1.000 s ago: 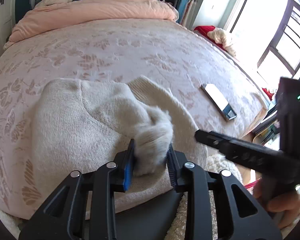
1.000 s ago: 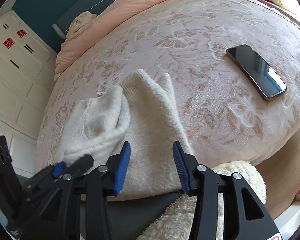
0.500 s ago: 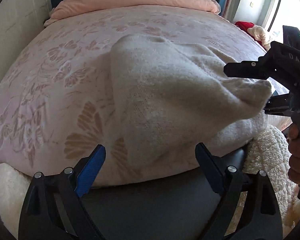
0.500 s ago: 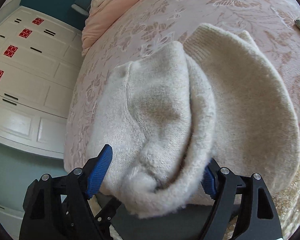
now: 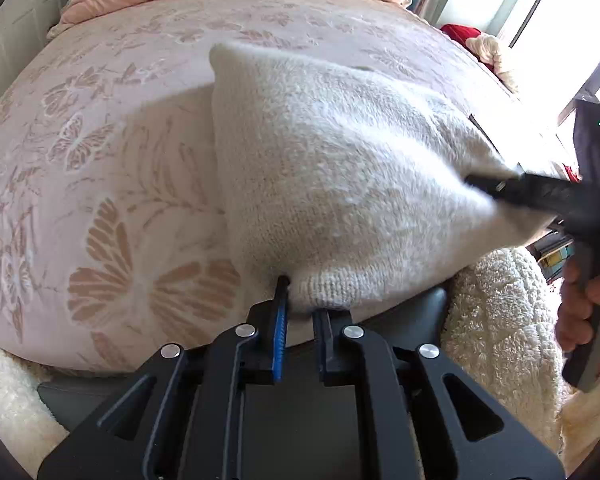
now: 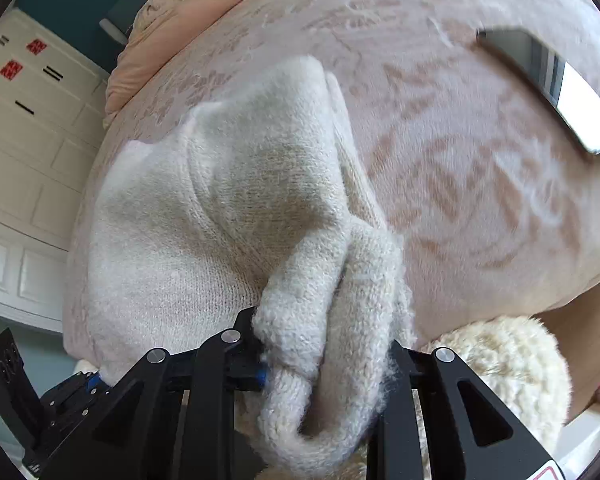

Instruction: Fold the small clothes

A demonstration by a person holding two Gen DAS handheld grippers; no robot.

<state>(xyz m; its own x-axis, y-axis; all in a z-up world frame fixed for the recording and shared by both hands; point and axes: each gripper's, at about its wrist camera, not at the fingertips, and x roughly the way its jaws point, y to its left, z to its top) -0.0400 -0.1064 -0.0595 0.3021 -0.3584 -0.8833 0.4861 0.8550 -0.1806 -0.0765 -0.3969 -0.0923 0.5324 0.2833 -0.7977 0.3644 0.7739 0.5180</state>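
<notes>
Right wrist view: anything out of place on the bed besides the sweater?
Yes: a phone lies screen-up on the bedspread, right of the cream sweater that both grippers hold. It is apart from the sweater, but near where a fold might land.

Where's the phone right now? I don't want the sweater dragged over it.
The phone lies on the floral bedspread in the upper right of the right wrist view, apart from the cream sweater and to its right.

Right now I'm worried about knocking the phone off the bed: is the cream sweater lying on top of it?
No. In the right wrist view the phone lies bare on the pink bedspread, well apart from the sweater.
</notes>
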